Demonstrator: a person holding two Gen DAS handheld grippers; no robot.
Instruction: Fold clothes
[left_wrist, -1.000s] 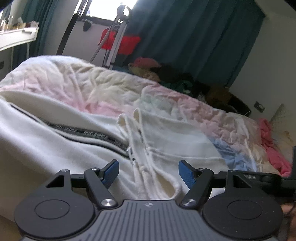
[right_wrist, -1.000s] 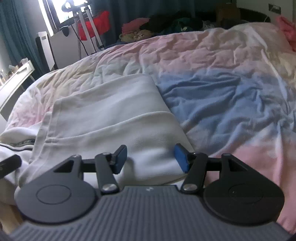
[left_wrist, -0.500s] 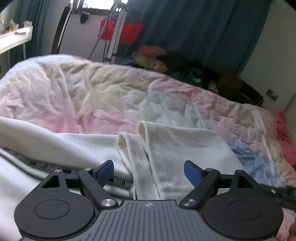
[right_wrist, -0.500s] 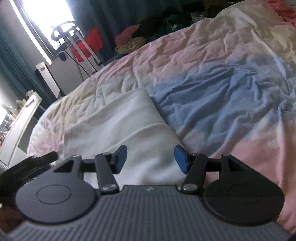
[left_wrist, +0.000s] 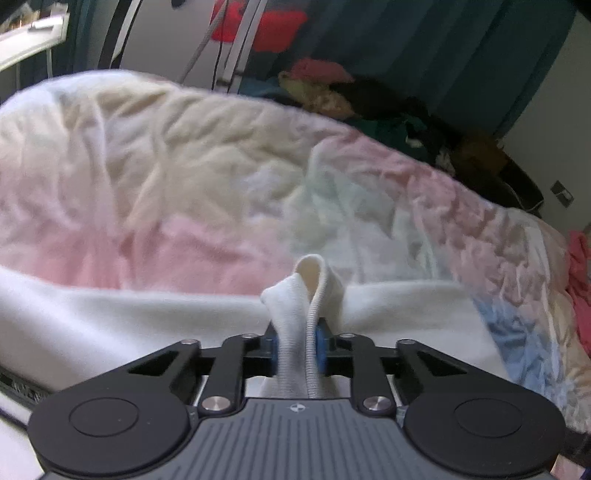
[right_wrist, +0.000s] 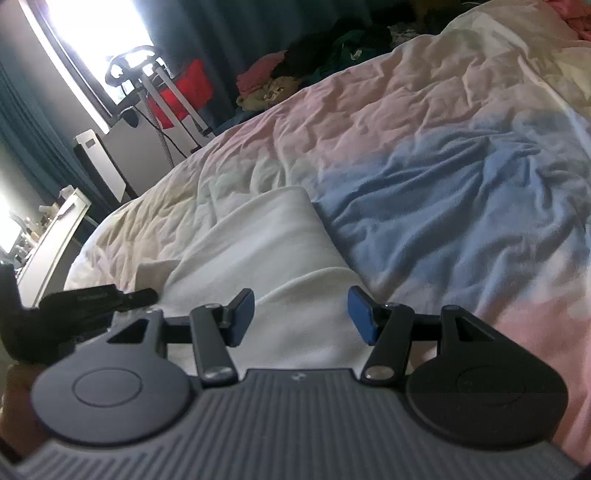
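Bedroom, dim, teal curtains behind, bright window at left. Wide bed under a crumpled pastel quilt (right_wrist: 424, 155), serving as the folding surface.

Left gripper (left_wrist: 295, 350) pressed together on a ribbed cream edge (left_wrist: 314, 280) of the white garment (left_wrist: 110, 325), the pinched fabric bunched into an upstanding loop between the blue pads. Right gripper (right_wrist: 301, 314) spread wide, holding nothing, poised low over the garment's thick rounded fold (right_wrist: 280, 258). Garment lying on the near side of the bed, spread across both views, a dark zipper strip (left_wrist: 22, 387) just visible at the lower left.

Likely step: carrying a pinched edge over to make a fold; how many folds already lie in it cannot be told. To do it well: keep the pinch deep enough to catch both layers of the rib, since the loop looks ready to slip; lift only a little, so the heavy fleece drags flat instead of ballooning; bring the free gripper onto a matching edge or down on the crease line as an anchor; lay the edge parallel to the existing fold.

Garment: thick, soft, matte, fleece-like, rounded at the folds, firmer at the ribbed band. Quilt: thin, finely wrinkled, in pink, blue and cream patches, likely to shift under a dragged load. Beyond the bed: a heap of clothes (right_wrist: 269, 85), red fabric on a metal stand (right_wrist: 184, 92).
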